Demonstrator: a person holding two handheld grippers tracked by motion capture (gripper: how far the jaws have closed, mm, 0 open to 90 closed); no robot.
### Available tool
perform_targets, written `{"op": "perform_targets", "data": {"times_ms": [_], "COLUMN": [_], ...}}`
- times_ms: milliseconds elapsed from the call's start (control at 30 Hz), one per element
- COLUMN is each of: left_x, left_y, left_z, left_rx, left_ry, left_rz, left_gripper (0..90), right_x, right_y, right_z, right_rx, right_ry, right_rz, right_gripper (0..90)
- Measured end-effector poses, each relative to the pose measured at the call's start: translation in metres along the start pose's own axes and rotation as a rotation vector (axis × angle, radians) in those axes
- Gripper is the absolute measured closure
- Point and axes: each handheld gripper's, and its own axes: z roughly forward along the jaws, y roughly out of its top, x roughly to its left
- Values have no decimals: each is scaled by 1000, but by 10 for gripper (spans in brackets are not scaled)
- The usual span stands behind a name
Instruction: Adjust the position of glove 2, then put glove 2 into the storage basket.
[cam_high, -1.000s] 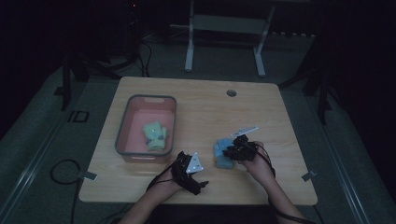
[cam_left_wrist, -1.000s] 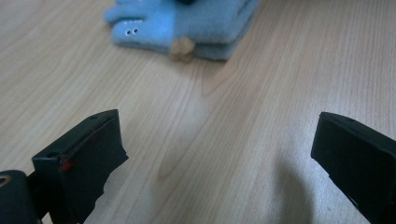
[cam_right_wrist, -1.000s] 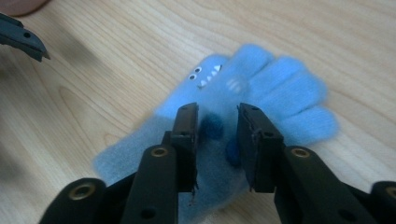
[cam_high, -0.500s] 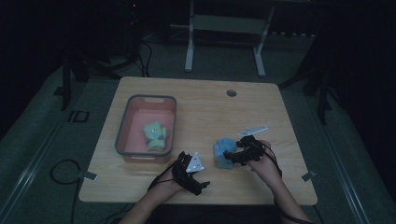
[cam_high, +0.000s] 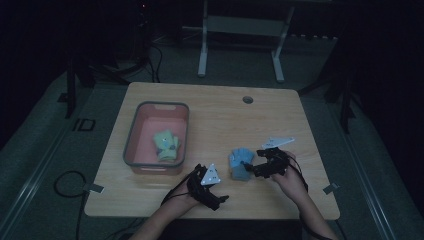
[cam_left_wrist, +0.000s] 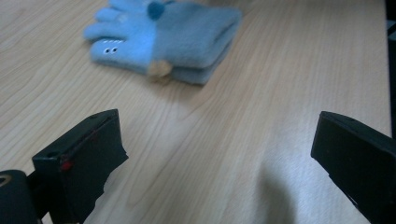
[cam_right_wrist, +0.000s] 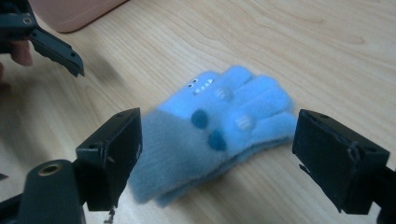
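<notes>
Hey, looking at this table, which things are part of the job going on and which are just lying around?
Part of the job:
- blue gloves, stacked flat on the table
- right gripper, jaws just opened, standing either side of the gloves
- left gripper, open, nearby
- pink bin
- green gloves inside the bin

Just lying about:
- metal stand behind the table
- cable on the floor

**Dim overhead shot, bright close-ups**

The high view is underexposed: the room around the counter sinks into near black, and colours on it look muted and grainy. Both gripper views are far brighter, with even light on the wood. In the left gripper view a soft shadow lies on the counter between the jaws, and the blue gloves at the top are slightly soft. In the right gripper view the gloves' cuff end smears with blur, and the jaws look soft.
</notes>
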Motion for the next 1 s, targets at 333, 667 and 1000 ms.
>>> {"op": "perform_targets", "data": {"times_ms": [333,667,1000], "left_x": [-2,-1,1], "left_y": [9,23,32], "left_z": [2,0,10], "left_rx": [-2,0,7], "left_ry": [19,-60,-108], "left_rz": [14,-39,51], "left_gripper": [27,45,123], "right_x": [1,0,-12], "right_y": [-6,-13,-13], "right_z": [-7,-15,-29], "right_rx": [-8,-33,-76], "right_ry": [-11,27,10], "right_rz": [39,11,4], "right_gripper": [139,202,336]}}
